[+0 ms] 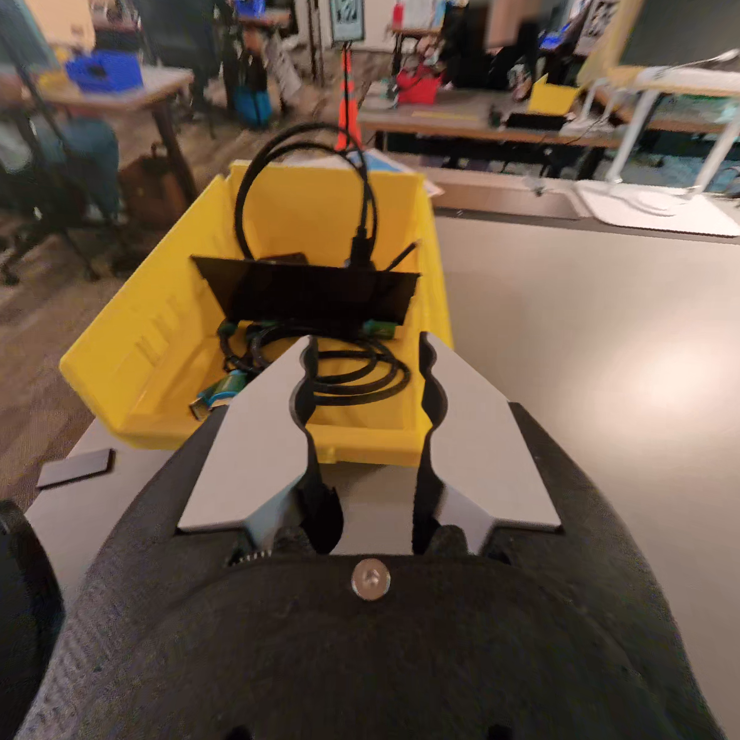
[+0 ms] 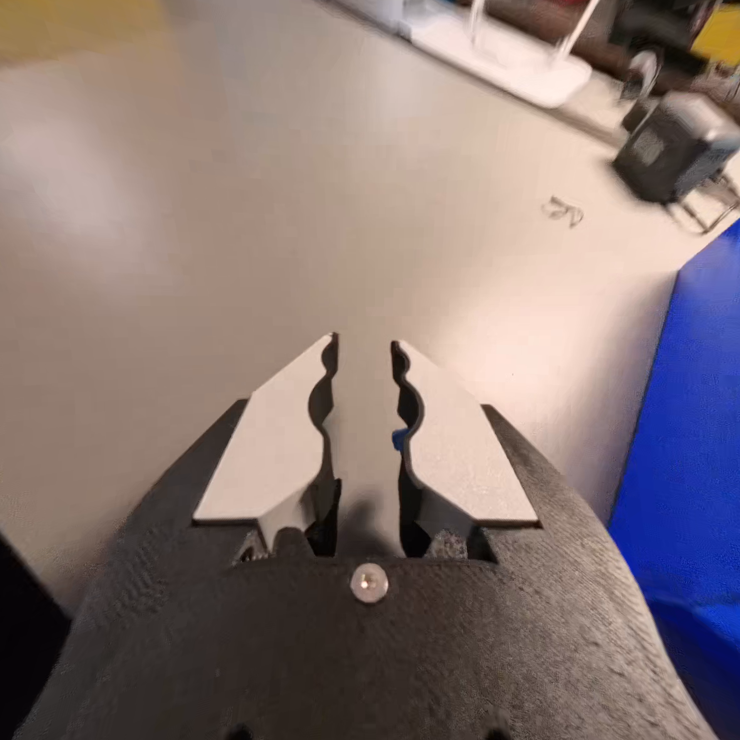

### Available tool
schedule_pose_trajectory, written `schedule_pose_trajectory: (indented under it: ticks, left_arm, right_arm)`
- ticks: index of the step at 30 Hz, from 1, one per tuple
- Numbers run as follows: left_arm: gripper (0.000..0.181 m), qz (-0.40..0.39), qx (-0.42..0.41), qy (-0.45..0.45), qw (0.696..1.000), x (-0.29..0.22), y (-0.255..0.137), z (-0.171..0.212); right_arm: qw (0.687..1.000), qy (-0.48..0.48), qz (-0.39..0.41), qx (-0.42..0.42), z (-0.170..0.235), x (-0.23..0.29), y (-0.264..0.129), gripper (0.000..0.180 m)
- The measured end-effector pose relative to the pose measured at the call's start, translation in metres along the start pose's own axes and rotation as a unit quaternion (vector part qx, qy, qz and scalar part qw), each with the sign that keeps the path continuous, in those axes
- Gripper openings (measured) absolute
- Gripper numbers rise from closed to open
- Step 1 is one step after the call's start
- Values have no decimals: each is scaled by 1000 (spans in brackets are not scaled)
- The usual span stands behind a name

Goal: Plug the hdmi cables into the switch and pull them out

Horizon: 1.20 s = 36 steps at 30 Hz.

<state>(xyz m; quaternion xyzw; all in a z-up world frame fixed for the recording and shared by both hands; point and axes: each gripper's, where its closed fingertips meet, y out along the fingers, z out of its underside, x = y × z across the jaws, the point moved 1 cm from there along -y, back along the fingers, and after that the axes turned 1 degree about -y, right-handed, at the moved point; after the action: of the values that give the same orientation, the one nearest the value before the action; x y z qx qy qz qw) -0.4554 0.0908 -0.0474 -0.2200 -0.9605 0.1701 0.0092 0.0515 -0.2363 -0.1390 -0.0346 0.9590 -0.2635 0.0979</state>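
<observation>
In the left wrist view a yellow bin (image 1: 132,360) sits at the table's left edge. A black flat switch (image 1: 316,294) leans across its middle, with a black cable (image 1: 256,180) looping up behind it and one black plug (image 1: 362,248) at its top edge. Coiled black HDMI cables (image 1: 360,372) with green-blue plugs (image 1: 224,390) lie in the bin's near half. My left gripper (image 1: 366,340) is open and empty, over the bin's near part. My right gripper (image 2: 364,338) is open and empty above bare grey table (image 2: 280,200); no cable shows in that view.
A white lamp base (image 1: 656,208) stands at the table's far right. A small dark flat piece (image 1: 78,466) lies at the near left edge. In the right wrist view a blue bin (image 2: 692,400) is close on the right. A black chair (image 2: 672,156) stands beyond the table. The black flat switch (image 1: 316,294) lies around 15 cm away from my left fingertips. It is some 20 cm from my left tips to the black plug (image 1: 362,248).
</observation>
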Motion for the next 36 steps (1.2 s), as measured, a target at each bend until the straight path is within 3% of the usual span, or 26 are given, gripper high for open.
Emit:
schedule_pose_trajectory:
  ticks: [5,10,15,18,26,29,31,36]
  left_arm:
    - [69,8,94,-10,995,29,34,13]
    - [75,60,211,164,962,20,34,26]
    - [75,131,337,273,891,2,18,41]
    - [75,123,410,317,846,10,28,45]
    - [82,187,540,354,740,20,66,78]
    - [83,204,557,360,720,19,76,97]
    - [74,205,558,355,722,18,81,100]
    - [12,243,544,366,715,7,73,94]
  right_arm:
    - [998,-49,-11,32,4,11,14,30]
    - [998,-40,-25,36,6,12,12,30]
    - [997,-37,-35,55,9,13,18,30]
    - [996,-41,-41,69,13,15,20,30]
    - [996,-26,-55,69,14,16,18,30]
    - [995,-28,-56,75,15,16,19,30]
    - [995,-30,-56,77,16,17,20,30]
    - [995,-27,-57,72,15,16,19,29]
